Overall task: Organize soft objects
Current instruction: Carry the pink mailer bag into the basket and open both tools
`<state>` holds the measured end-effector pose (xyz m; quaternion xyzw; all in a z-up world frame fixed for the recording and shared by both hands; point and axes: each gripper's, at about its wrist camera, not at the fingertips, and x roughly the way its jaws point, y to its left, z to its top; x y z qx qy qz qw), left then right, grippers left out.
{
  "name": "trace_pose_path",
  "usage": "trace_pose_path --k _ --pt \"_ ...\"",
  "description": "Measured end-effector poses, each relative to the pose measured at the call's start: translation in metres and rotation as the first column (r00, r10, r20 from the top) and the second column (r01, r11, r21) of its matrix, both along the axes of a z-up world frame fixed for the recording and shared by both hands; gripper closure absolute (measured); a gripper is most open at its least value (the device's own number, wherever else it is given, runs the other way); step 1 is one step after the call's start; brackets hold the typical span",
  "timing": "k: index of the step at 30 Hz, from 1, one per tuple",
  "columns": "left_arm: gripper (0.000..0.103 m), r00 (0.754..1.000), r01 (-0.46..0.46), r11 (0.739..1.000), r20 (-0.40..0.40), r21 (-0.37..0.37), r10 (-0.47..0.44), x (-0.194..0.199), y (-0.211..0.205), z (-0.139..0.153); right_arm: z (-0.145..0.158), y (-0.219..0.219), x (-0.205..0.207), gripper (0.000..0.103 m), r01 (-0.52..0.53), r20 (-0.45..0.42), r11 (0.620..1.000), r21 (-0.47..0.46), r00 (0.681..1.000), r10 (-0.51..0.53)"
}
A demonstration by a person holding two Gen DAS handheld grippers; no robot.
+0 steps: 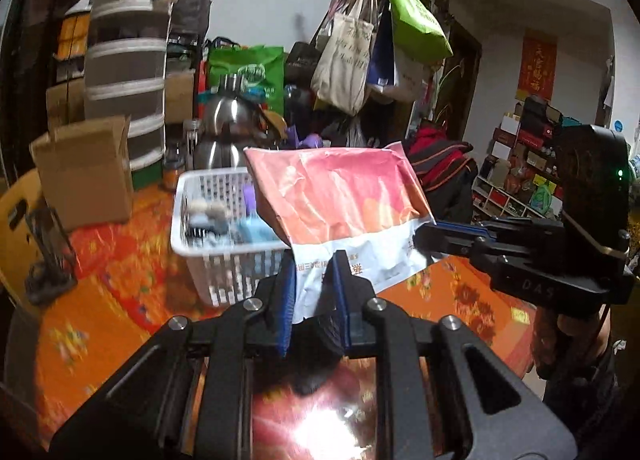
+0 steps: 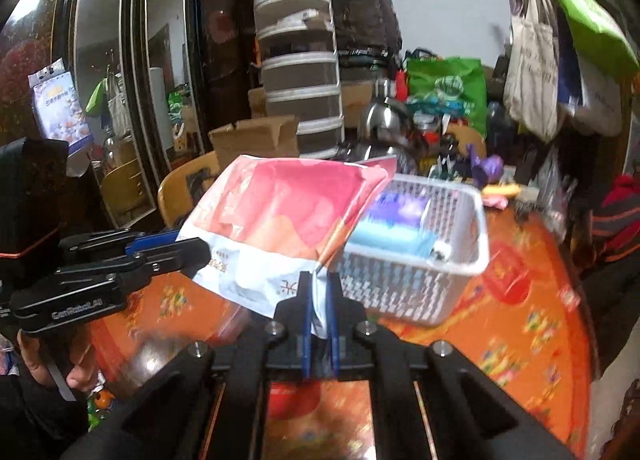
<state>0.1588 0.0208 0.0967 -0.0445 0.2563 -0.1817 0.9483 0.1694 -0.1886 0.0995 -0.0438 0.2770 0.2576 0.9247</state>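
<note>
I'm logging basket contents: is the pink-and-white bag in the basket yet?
Out. Both grippers, left and right, hold the bag by its white edge in the air, in front of the basket.

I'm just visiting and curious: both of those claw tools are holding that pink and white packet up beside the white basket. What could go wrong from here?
1. Both the left gripper and right gripper pinch only the thin white edge of the soft packet, so it might slip or tear if they pull apart.
2. The white basket already holds things, so the packet may not settle flat inside.
3. The packet could nudge the light basket.
</note>
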Motion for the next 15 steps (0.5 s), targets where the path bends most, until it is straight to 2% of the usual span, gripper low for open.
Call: trace_pose_path --k 9,15 --pt "0.087 0.999 -0.004 0.999 0.053 0.042 0.001 0.055 -0.014 0.065 0.049 -0.001 0.063 0.098 0.036 0.017 0.999 -0.005 0.999 -0.036" --pt "0.087 0.999 -0.012 0.997 0.054 0.081 0.008 0.106 -0.026 0.077 0.053 -0.002 0.107 0.098 0.069 0.000 0.997 -0.031 0.998 -0.069"
